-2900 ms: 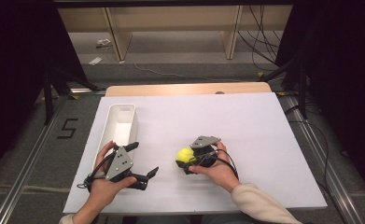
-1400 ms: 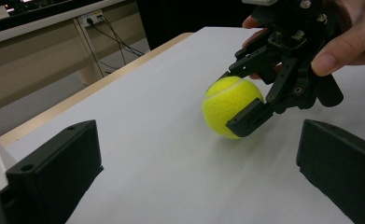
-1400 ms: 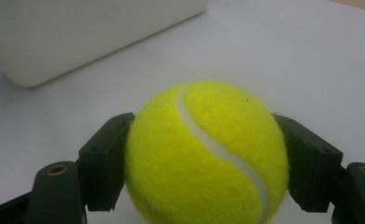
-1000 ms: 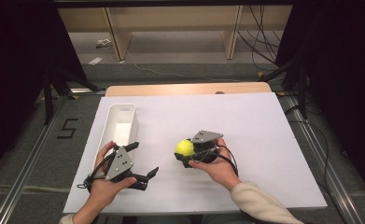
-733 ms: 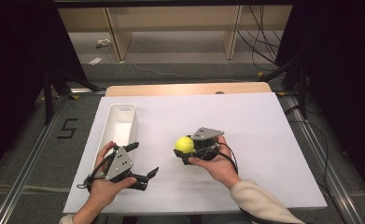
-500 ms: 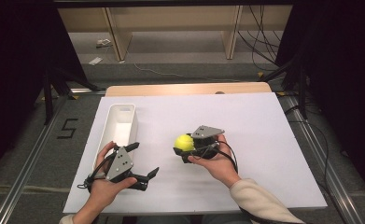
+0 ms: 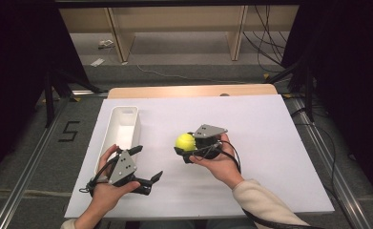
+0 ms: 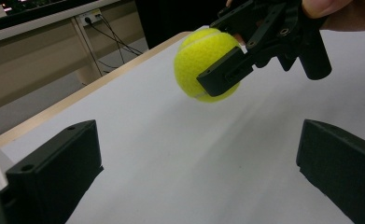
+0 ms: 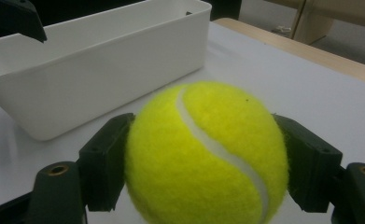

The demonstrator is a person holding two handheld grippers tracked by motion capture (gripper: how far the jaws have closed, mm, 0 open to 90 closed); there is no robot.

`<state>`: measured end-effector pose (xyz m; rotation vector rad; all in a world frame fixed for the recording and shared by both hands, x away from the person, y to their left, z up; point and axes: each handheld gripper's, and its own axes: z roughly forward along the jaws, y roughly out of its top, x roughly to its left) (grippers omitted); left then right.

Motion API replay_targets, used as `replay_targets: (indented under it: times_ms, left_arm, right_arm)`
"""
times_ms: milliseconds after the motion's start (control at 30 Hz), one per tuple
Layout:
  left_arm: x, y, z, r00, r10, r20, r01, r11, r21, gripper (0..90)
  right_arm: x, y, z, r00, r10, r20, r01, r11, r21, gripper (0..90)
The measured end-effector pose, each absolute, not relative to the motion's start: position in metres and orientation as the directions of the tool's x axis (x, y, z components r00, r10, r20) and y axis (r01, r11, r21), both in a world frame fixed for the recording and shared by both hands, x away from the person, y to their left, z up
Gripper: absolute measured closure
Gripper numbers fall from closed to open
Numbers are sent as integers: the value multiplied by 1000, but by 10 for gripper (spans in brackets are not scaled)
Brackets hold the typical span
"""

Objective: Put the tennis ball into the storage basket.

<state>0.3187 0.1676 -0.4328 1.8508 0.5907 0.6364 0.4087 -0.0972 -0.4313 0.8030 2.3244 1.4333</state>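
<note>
Lifted yellow tennis ball (image 7: 185, 141), clamped.

Right tool (image 7: 185, 149) clamped and raised; left tool (image 7: 147, 165) spread wide, low.

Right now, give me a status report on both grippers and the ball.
Right gripper shut on tennis ball, lifted off table. Left gripper open, empty. White bin beyond, path looks clear.

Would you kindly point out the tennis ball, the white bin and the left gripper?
tennis ball (image 9: 203, 154): right gripper view, its seam.
white bin (image 7: 113, 123): high view, left rim.
left gripper (image 7: 147, 164): high view, between its fingertips.
</note>
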Motion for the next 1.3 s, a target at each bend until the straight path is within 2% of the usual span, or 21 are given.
replay_targets:
  times_ms: [1300]
  left_arm:
    - [319,167,-433,741,654,151,103,-333,937,0]
  right_arm:
    - [427,-73,-409,-801,598,17,283,353,892,270]
